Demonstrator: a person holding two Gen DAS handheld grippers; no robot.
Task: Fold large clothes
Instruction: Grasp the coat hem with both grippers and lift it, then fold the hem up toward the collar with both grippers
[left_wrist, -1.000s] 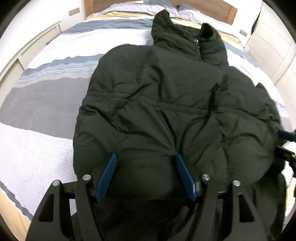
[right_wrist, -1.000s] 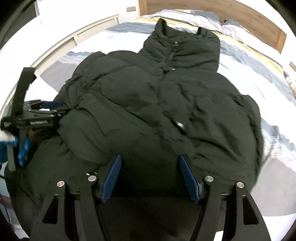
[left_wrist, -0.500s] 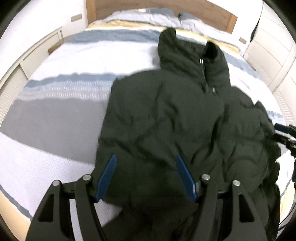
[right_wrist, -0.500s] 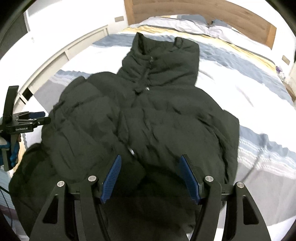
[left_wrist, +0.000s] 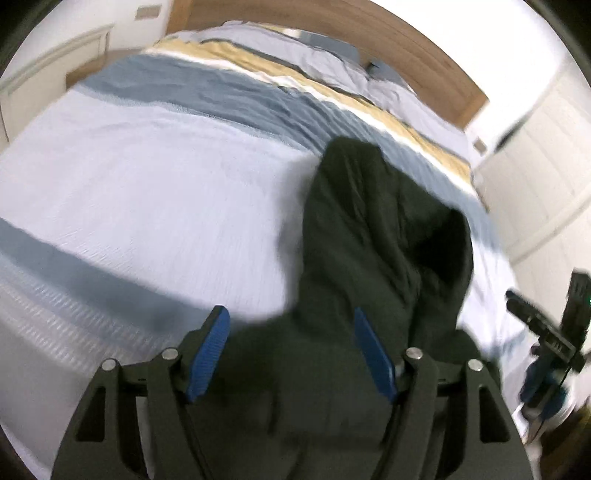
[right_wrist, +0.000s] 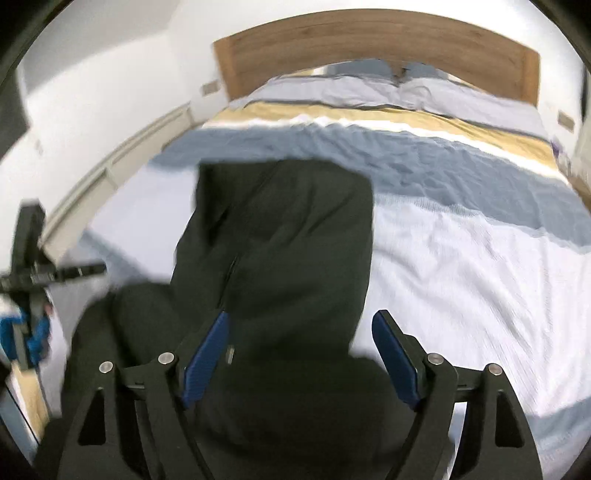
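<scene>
A dark puffer jacket (left_wrist: 369, 240) lies bunched lengthwise on the striped bed (left_wrist: 147, 184), collar toward the headboard. My left gripper (left_wrist: 289, 312) has thick jacket fabric filling the space between its blue pads; its jaws are starting to open. In the right wrist view the jacket (right_wrist: 288, 229) also runs up from my right gripper (right_wrist: 301, 315), whose jaws are opening. Fabric touches its left pad, and white sheet shows beside its right pad (right_wrist: 395, 354). Each gripper appears at the edge of the other's view: the right gripper (left_wrist: 546, 332) and the left gripper (right_wrist: 37, 273). Both views are blurred.
The wooden headboard (right_wrist: 369, 48) and pillows (right_wrist: 406, 92) stand at the far end of the bed (right_wrist: 461, 258). White wardrobe doors (left_wrist: 546, 166) line the right side. A low white ledge (right_wrist: 122, 155) runs along the left wall.
Both grippers swept forward toward the headboard with the jacket's near part, so the spread jacket now looks narrow and bunched. The right jaws have widened.
</scene>
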